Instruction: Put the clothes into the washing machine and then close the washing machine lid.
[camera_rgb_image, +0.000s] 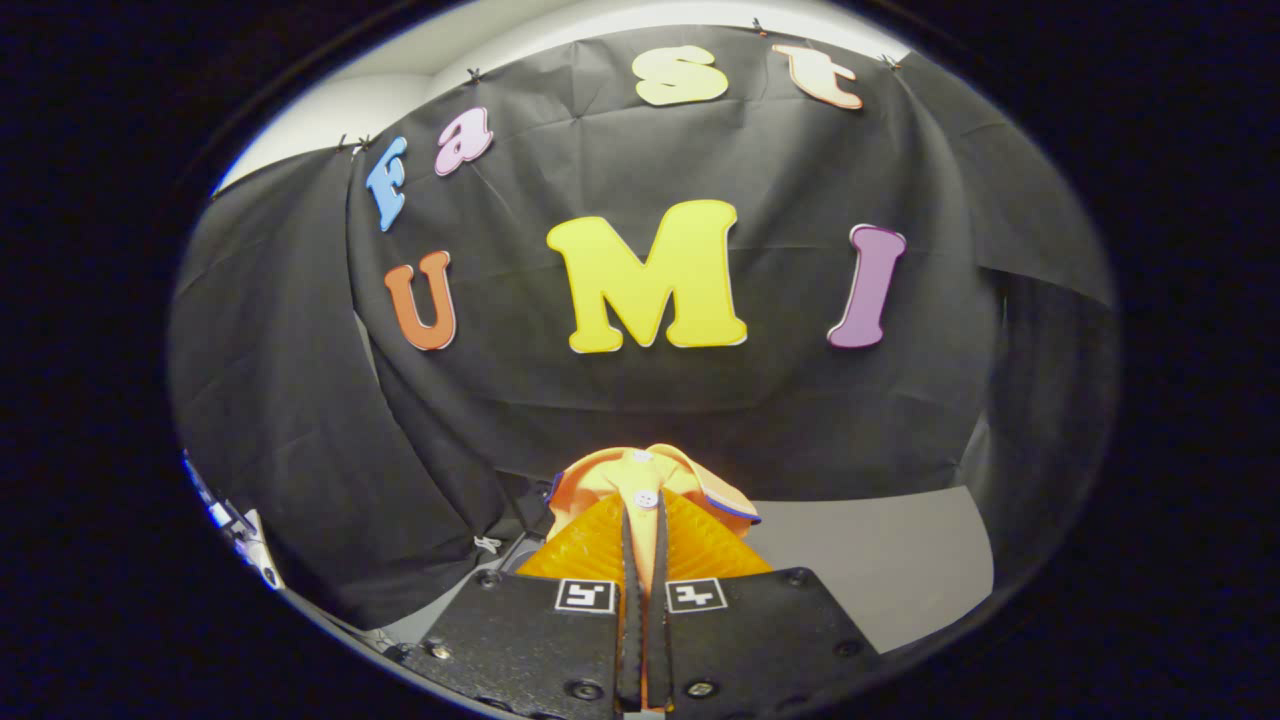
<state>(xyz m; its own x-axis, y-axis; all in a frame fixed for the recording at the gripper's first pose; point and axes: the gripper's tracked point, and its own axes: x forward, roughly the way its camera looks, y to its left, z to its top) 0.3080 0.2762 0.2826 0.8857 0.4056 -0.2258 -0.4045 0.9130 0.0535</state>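
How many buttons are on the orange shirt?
1. A white button sits on the orange shirt, just ahead of the fingertips of the gripper, whose fingers are shut on the shirt. More buttons may be hidden between the fingers.

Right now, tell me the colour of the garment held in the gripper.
Orange, with a dark blue trim edge and a white button; the garment shows best in the gripper view, pinched by the gripper.

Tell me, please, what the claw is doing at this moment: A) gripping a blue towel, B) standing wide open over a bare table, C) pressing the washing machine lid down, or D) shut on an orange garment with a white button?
D: the claw has its two fingers pressed together on the orange garment, whose white button sits just at the fingertips, with the black cloth wall beyond.
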